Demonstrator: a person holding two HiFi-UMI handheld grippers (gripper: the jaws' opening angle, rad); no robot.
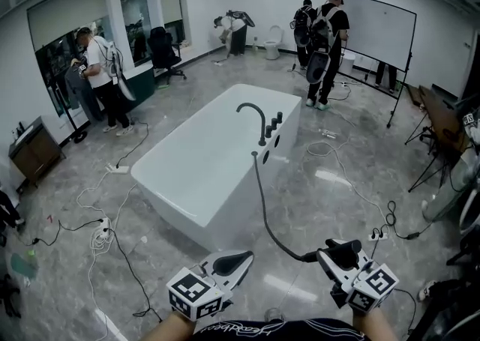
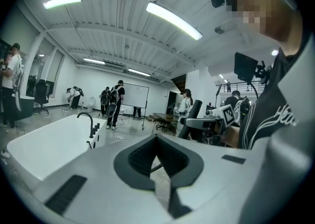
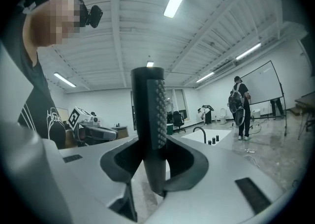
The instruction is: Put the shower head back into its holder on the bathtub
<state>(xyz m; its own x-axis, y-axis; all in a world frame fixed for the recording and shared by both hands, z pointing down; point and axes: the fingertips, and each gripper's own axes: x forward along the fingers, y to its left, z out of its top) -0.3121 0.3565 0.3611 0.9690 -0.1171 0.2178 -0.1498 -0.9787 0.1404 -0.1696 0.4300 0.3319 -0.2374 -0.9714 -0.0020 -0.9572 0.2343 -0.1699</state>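
1. From the head view I see a white bathtub (image 1: 225,216) in the middle of a grey room. A black faucet (image 1: 255,118) arches over its near rim.
2. Both tools show at the bottom of that view. The left gripper (image 1: 244,258) is at lower left and the right gripper (image 1: 336,255) at lower right, both over the floor (image 1: 315,182).
3. The shower head (image 1: 347,245) sits in the right gripper, well apart from the bathtub. A dark hose (image 1: 264,204) runs from the tub rim across the floor to it.
4. Only the right gripper view shows the grip itself. There the right gripper (image 3: 153,161) pinches the black, stick-shaped shower head (image 3: 150,119) between its two pads.
5. In that view the shower head's long axis stands upright, crossing the jaws at right angles. It rises well above them and ends just below. Its face of small nubs looks toward the picture's right, where the bathtub (image 3: 221,137) lies in the distance.
6. Only the left gripper view shows the left gripper (image 2: 157,168) close up. Its tongs are pressed together with nothing between them.
7. That view also catches the shower head (image 2: 192,117) from the side, as a dark bar leaning with its top to the right.
8. The head view foreshortens the bar, so its upright stance is hard to read there.
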